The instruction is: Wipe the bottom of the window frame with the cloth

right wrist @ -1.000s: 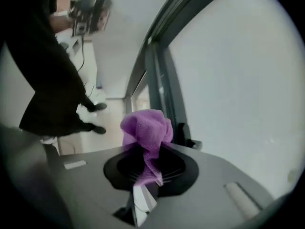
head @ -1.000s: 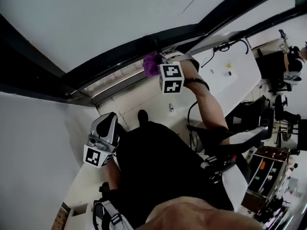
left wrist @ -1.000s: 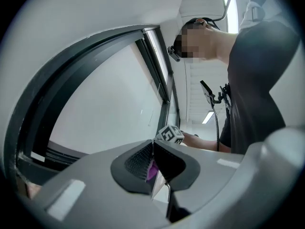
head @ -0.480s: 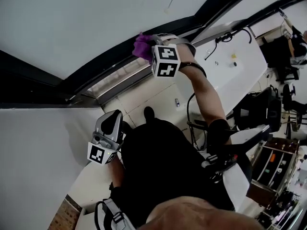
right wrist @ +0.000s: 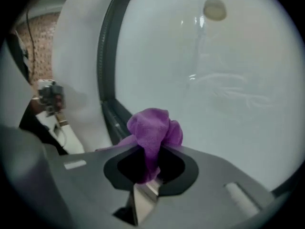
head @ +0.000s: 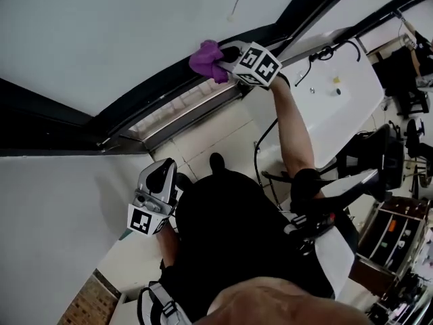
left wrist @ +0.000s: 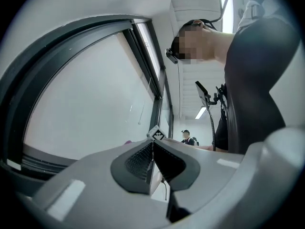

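In the head view a bunched purple cloth (head: 206, 58) presses against the dark window frame (head: 155, 92) at the foot of the pale glass. My right gripper (head: 226, 61) is shut on the cloth, arm stretched out, marker cube (head: 258, 64) tilted. In the right gripper view the cloth (right wrist: 153, 130) bulges out of the right gripper (right wrist: 150, 163), beside the frame's dark bar (right wrist: 106, 80). My left gripper (head: 154, 193) hangs low by the person's body, away from the window. In its own view the left gripper (left wrist: 152, 159) is shut on nothing.
A pale slatted sill (head: 183, 107) runs under the frame. A white desk (head: 338, 107) with cables stands to the right, dark chairs (head: 369, 161) beyond it. A round cord knob (right wrist: 214, 8) hangs before the glass. A white wall (head: 47, 235) fills the left.
The right gripper has carried the cloth up from the sill's edge onto the dark frame, and its cube has rotated. The left gripper has stayed low by the body.
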The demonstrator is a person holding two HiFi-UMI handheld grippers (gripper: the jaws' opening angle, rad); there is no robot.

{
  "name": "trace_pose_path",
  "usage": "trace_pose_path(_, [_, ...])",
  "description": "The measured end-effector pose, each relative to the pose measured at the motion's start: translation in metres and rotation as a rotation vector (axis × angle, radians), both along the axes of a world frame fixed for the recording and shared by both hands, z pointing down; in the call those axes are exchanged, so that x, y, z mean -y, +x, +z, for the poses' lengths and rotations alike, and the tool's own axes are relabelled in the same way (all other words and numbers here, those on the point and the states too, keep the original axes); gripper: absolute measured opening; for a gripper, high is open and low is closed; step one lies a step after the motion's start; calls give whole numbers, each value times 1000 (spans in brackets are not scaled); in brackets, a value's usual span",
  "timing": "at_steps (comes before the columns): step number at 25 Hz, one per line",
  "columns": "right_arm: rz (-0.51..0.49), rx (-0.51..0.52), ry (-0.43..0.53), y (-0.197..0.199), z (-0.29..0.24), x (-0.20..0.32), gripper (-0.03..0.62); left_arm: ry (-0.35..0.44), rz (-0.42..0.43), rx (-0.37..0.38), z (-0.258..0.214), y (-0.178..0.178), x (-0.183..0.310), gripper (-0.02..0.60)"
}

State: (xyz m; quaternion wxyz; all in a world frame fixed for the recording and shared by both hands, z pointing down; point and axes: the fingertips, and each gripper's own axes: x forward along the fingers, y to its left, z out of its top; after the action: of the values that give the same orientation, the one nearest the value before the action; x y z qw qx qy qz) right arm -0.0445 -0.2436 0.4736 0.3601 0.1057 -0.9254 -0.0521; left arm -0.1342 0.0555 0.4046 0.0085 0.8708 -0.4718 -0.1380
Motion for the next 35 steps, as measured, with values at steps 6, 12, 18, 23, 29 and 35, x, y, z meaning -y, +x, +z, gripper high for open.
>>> trace_pose_path(6, [276, 413, -151, 58, 2, 39, 58, -18, -30, -20, 2, 1, 11, 13])
trace_pose_path(12, [43, 680, -345, 3, 57, -27, 58, -12, 46, 27, -7, 35, 25, 12])
trace_pose_path(18, [280, 1081, -336, -3, 54, -15, 58, -72, 102, 45, 6, 52, 31, 13])
trace_pose_path(23, [74, 1117, -287, 14, 38, -53, 58, -51, 103, 44, -3, 65, 42, 14])
trace_pose_path(29, [-22, 1324, -284, 109, -1, -87, 58, -108, 111, 54, 12, 62, 40, 13])
trace_pose_path(35, [334, 748, -12, 38, 8, 51, 58, -78, 98, 38, -4, 71, 51, 13])
